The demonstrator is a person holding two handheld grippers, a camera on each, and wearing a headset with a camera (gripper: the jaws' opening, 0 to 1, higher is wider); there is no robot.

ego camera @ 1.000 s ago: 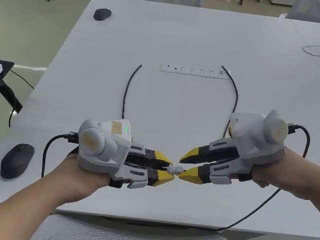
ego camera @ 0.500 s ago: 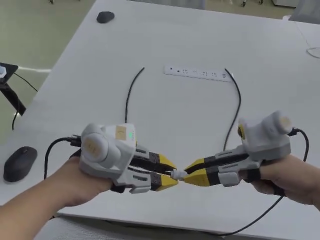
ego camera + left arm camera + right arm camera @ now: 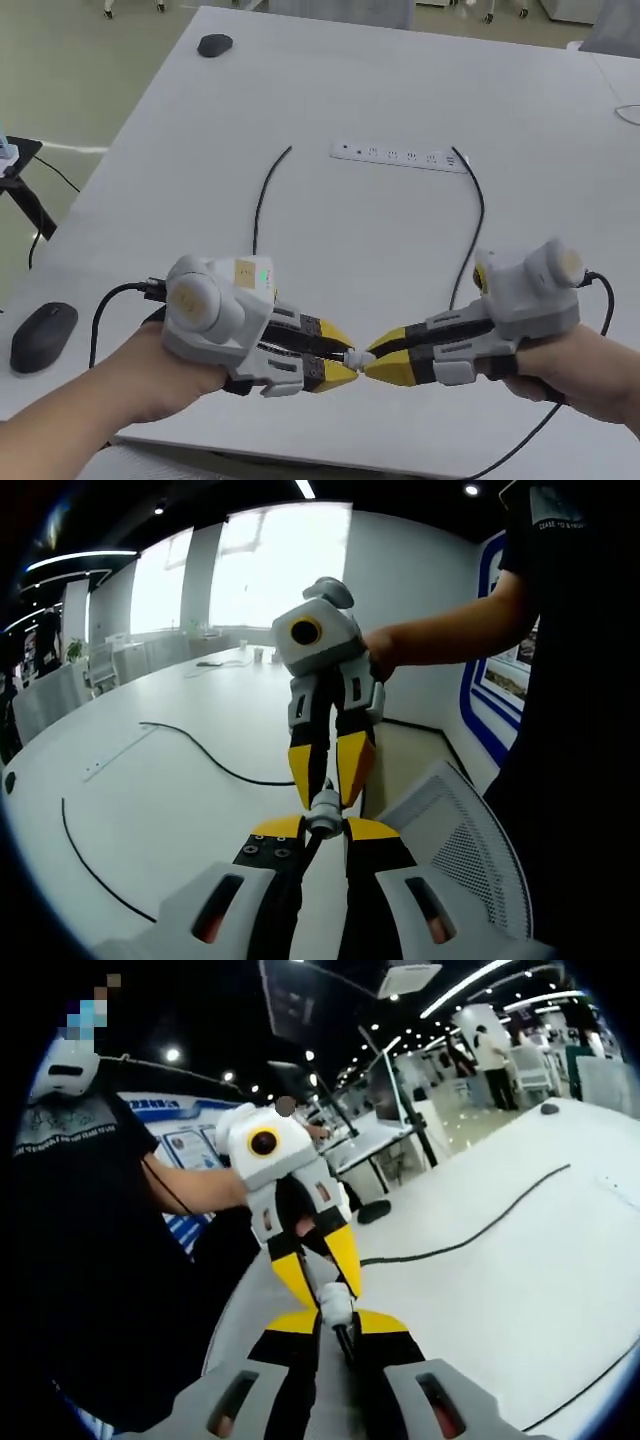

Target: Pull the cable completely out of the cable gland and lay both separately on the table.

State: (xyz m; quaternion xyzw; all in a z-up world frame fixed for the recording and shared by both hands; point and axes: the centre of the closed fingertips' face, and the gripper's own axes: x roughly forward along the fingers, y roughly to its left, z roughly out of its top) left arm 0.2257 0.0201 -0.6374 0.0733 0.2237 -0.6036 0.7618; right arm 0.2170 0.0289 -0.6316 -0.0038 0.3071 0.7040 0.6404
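A small white cable gland (image 3: 353, 357) hangs just above the table's near edge, between the tips of both grippers. My left gripper (image 3: 343, 360) is shut around the gland's rear, and a thin black line runs back between its jaws. My right gripper (image 3: 372, 361) meets it tip to tip, shut on the black cable (image 3: 345, 1341) that leaves the gland. From the left gripper (image 3: 323, 830), the gland (image 3: 323, 814) sits at the tips with the right gripper (image 3: 327, 798) pinching from above. From the right gripper (image 3: 338, 1323), the gland (image 3: 336, 1304) lies below the left gripper (image 3: 329, 1295).
A white power strip (image 3: 400, 157) lies mid-table, and its black cord (image 3: 479, 215) curves toward the right gripper. A loose black cable (image 3: 261, 195) runs toward the left gripper. One mouse (image 3: 40, 335) sits at near left, another (image 3: 215, 44) far back. A mesh chair (image 3: 450, 830) stands below the edge.
The right gripper's jaws, open around the gland a second ago, have shut at the gland's front. Both grippers sit slightly lower in the picture, which has shifted as a whole.
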